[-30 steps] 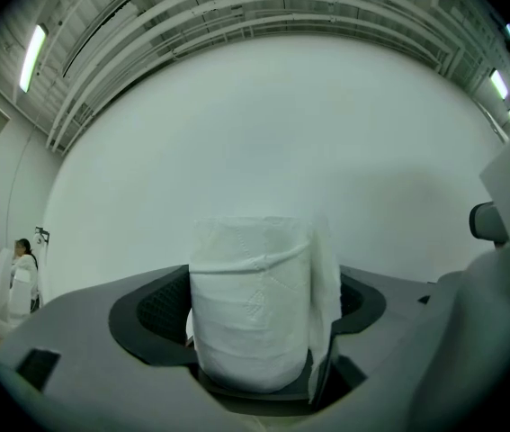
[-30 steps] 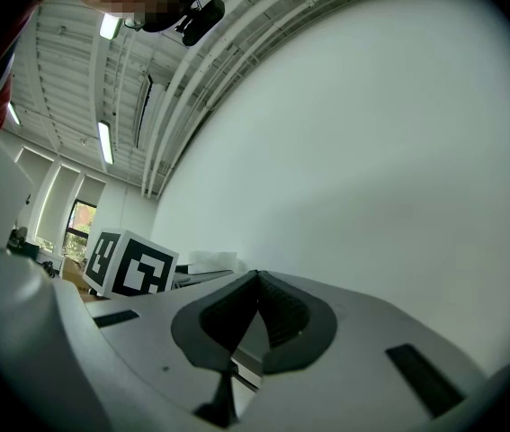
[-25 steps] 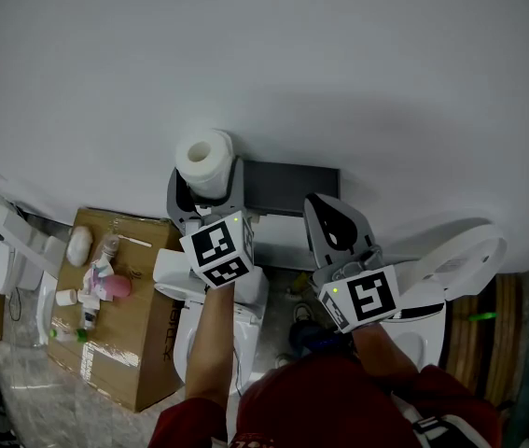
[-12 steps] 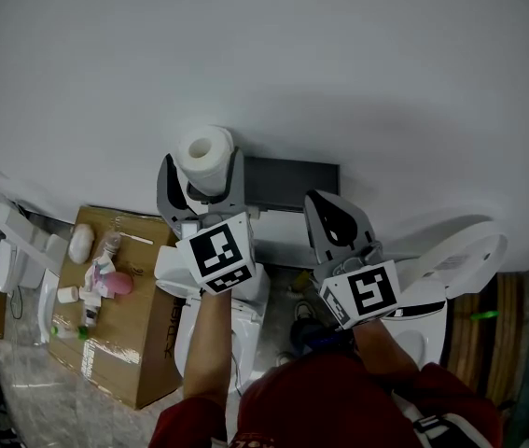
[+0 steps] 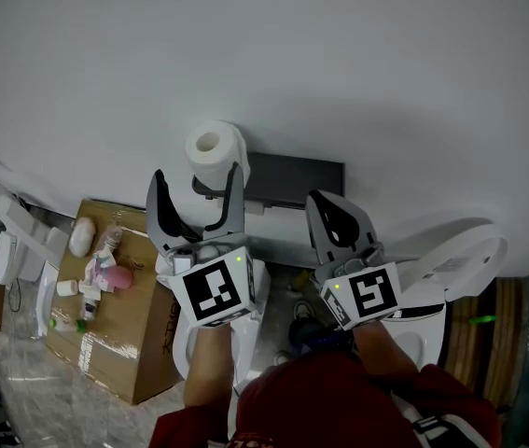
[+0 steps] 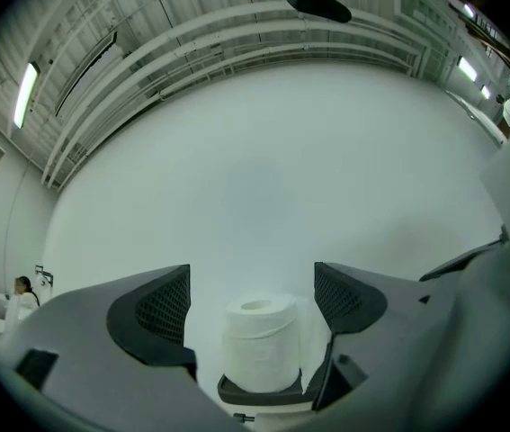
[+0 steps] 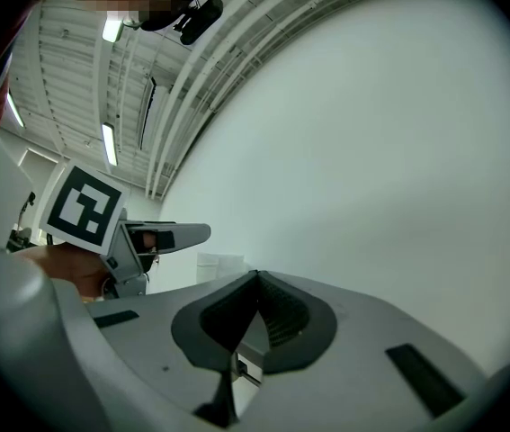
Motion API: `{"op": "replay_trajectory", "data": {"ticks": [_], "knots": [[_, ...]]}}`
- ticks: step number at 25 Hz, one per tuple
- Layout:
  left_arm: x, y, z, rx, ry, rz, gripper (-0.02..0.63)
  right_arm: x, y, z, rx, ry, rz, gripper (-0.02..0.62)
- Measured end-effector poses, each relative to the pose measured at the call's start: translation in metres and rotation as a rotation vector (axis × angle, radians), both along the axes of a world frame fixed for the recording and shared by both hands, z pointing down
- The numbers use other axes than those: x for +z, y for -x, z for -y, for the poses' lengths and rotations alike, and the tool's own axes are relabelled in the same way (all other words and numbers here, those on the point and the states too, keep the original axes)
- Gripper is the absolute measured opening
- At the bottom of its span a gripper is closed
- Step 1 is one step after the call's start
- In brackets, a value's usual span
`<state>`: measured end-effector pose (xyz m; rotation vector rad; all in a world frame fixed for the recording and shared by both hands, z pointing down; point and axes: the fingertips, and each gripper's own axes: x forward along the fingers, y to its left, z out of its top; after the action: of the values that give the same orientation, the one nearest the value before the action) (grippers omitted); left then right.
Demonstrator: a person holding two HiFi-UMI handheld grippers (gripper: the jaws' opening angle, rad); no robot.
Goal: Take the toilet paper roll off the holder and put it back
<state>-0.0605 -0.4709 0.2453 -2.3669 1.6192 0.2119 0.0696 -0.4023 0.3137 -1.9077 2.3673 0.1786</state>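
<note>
Left gripper (image 5: 196,175): I read its jaws spread wide, gripping nothing.
White toilet paper roll (image 6: 259,345): upright on the dark grey wall-mounted holder (image 6: 263,392), framed between my left jaws, touching neither.
Right gripper (image 7: 253,282): jaws pressed together on nothing, just right of the holder, near the white wall (image 5: 339,63).

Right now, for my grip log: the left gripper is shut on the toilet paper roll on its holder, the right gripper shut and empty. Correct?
No: the left gripper is open, jaws apart, clear of the toilet paper roll, per the left gripper view. Roll on holder, right gripper shut and empty: correct.
</note>
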Motion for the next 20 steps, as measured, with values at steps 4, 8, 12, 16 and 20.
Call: {"op": "replay_trajectory", "data": {"ticks": [4,8,12,16,20], "knots": [[0.018,0.013,-0.011,-0.014,0.055,-0.009,0.434,0.000,0.004,-0.001,-0.007,0.002,-0.001,0.008],[0.049,0.030,-0.015,-0.038,0.129,0.008,0.434,0.003,0.010,-0.002,-0.014,0.010,-0.002,0.008],[0.077,0.034,-0.023,-0.030,0.186,0.003,0.434,0.007,0.016,-0.001,-0.025,0.017,-0.006,0.008],[0.090,0.039,-0.027,-0.032,0.214,0.005,0.434,0.005,0.024,0.000,-0.037,0.017,-0.009,0.008],[0.088,0.043,-0.027,-0.036,0.218,-0.005,0.433,0.002,0.030,0.002,-0.045,0.013,-0.015,0.008]]}}
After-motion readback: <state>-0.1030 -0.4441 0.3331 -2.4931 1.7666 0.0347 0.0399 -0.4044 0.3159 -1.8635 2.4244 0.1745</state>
